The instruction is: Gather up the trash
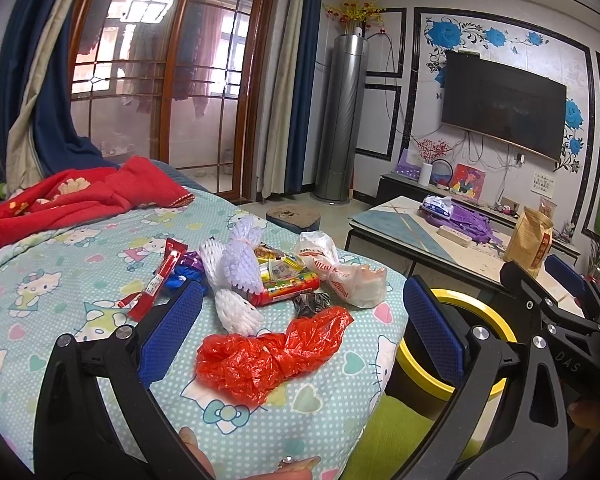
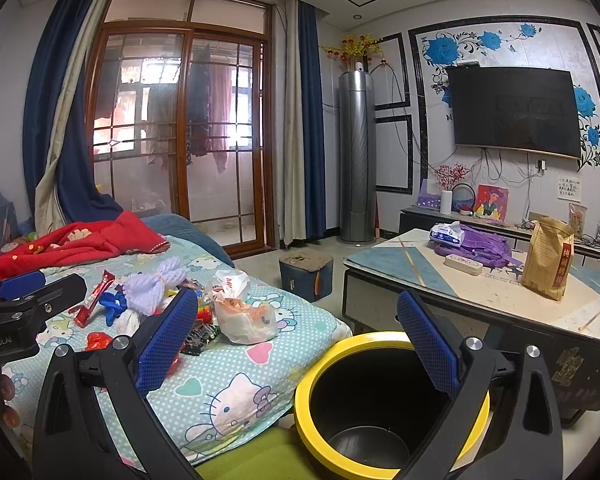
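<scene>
A heap of trash lies on the Hello Kitty bedsheet [image 1: 60,280]: a crumpled red plastic bag [image 1: 268,356], white foam fruit nets [image 1: 236,264], a white plastic bag [image 1: 340,272], a red printed tube [image 1: 288,288], a red wrapper [image 1: 160,280] and a black wrapper [image 1: 310,304]. My left gripper [image 1: 302,284] is open above the near side of the heap, holding nothing. Beside the bed stands a black bin with a yellow rim [image 2: 380,338], its inside empty. My right gripper [image 2: 296,296] hangs open over the bin and the bed's edge, holding nothing. The white bag [image 2: 244,316] lies closest to it.
A coffee table [image 2: 400,272] to the right carries a brown paper bag [image 2: 548,256], a purple bag [image 2: 484,248] and a power strip [image 2: 462,264]. A red blanket [image 1: 72,196] covers the bed's far end. A small stool [image 2: 306,272] stands on the floor, a green cushion [image 2: 256,456] lies by the bin.
</scene>
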A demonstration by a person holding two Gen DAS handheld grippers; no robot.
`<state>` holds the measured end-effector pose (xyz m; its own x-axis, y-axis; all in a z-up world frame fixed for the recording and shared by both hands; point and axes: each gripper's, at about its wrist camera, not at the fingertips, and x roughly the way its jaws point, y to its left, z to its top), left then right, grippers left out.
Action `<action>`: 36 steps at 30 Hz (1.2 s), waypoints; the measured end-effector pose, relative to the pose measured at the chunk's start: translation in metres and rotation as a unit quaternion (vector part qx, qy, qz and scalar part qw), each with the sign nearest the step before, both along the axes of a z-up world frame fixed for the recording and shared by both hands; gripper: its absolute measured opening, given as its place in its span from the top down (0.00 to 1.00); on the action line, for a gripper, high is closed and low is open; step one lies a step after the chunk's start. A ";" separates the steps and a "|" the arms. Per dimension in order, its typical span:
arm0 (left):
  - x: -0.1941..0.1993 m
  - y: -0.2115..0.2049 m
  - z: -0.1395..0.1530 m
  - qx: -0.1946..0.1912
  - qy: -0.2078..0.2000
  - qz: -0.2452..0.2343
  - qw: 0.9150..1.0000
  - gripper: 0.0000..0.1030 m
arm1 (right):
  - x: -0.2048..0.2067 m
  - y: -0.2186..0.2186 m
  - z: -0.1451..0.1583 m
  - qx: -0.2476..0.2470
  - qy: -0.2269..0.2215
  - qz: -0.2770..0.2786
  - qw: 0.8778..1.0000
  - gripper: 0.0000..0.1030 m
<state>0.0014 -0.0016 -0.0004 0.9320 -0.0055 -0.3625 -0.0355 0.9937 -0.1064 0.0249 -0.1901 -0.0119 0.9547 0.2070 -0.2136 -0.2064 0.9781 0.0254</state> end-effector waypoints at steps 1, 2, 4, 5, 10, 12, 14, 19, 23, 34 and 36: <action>0.000 0.000 0.000 0.001 0.000 0.000 1.000 0.10 | 0.000 0.000 0.000 0.000 0.000 0.000 1.000 0.06; 0.000 0.000 0.000 0.001 -0.001 0.001 1.000 0.10 | 0.000 0.000 0.000 0.000 0.000 0.000 1.000 0.06; 0.000 0.000 0.000 0.001 0.000 0.000 1.000 0.10 | 0.000 0.000 0.000 0.000 0.001 0.000 1.000 0.06; 0.000 0.000 0.000 0.001 0.001 0.001 1.000 0.10 | 0.001 0.000 -0.001 0.000 0.001 -0.001 1.000 0.06; 0.000 0.000 0.000 0.000 0.000 0.000 1.000 0.10 | 0.001 0.000 0.000 0.000 0.001 0.000 1.000 0.06; 0.000 0.000 0.000 0.000 -0.001 0.000 1.000 0.10 | 0.001 0.000 -0.001 0.000 0.001 0.001 1.000 0.06; 0.000 0.000 0.000 0.000 0.000 0.000 1.000 0.10 | 0.001 0.001 0.000 0.000 0.002 0.001 1.000 0.06; 0.000 0.000 0.005 -0.011 0.002 0.002 1.000 0.10 | 0.000 0.002 -0.006 -0.001 0.001 0.009 1.000 0.06; 0.003 0.009 0.004 -0.020 0.007 0.013 1.000 0.10 | 0.000 0.011 -0.011 -0.008 0.005 0.039 0.999 0.06; 0.010 0.048 -0.001 -0.031 0.017 0.066 0.997 0.11 | 0.001 0.056 -0.008 -0.050 0.028 0.129 0.990 0.06; 0.013 0.057 -0.002 -0.030 0.021 0.080 0.996 0.11 | 0.003 0.065 -0.008 -0.053 0.035 0.140 0.988 0.06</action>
<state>0.0144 0.0555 -0.0028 0.9066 0.1186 -0.4049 -0.1980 0.9670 -0.1601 0.0277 -0.1252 -0.0197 0.8454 0.4337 -0.3118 -0.4706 0.8809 -0.0506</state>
